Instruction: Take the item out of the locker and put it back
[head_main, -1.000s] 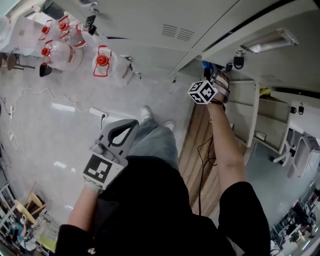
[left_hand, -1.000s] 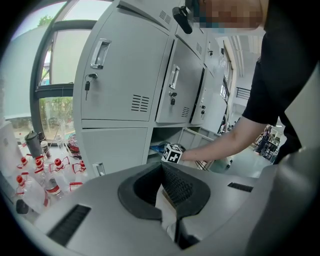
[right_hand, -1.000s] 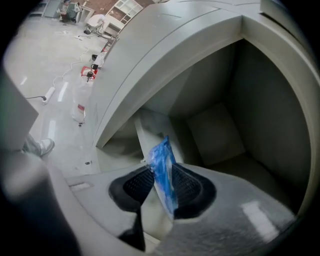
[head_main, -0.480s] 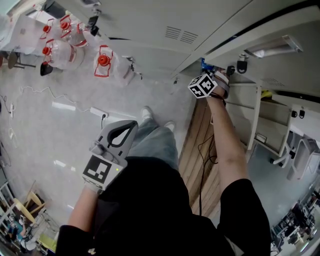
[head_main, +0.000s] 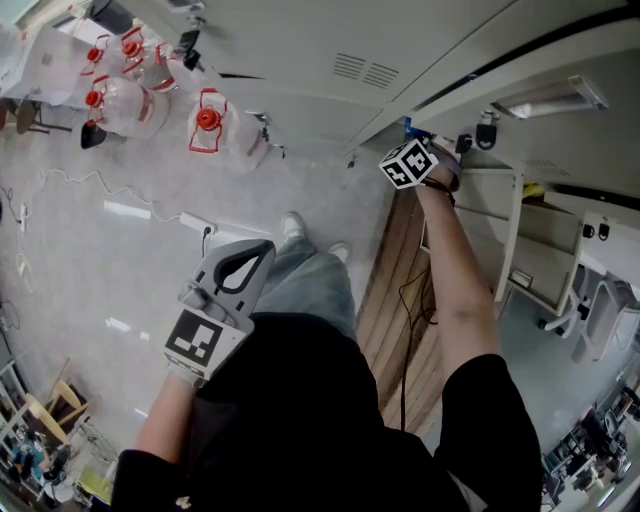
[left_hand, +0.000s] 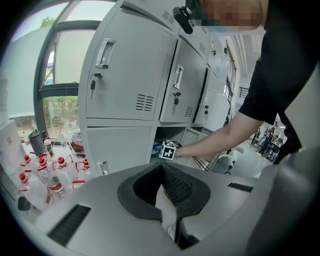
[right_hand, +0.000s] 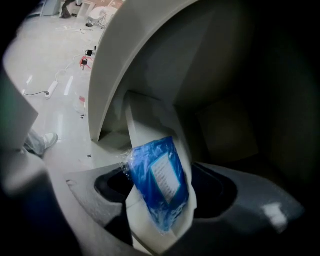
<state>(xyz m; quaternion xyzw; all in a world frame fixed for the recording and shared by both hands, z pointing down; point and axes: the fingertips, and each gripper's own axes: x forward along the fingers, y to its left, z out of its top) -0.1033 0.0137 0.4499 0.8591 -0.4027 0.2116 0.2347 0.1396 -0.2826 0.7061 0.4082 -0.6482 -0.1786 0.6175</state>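
Blue packet: one. Red-capped water jugs: five at least, far ones too crowded to count. White shoes: two. Floor power strip: one.

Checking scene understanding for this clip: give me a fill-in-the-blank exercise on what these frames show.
The packet between the right gripper's jaws is ___ in colour.
The left gripper holds ___.
The bottles on the floor have ___ caps.
Missing words: blue; nothing; red.
The right gripper's jaws have just been opening, with the packet between them.
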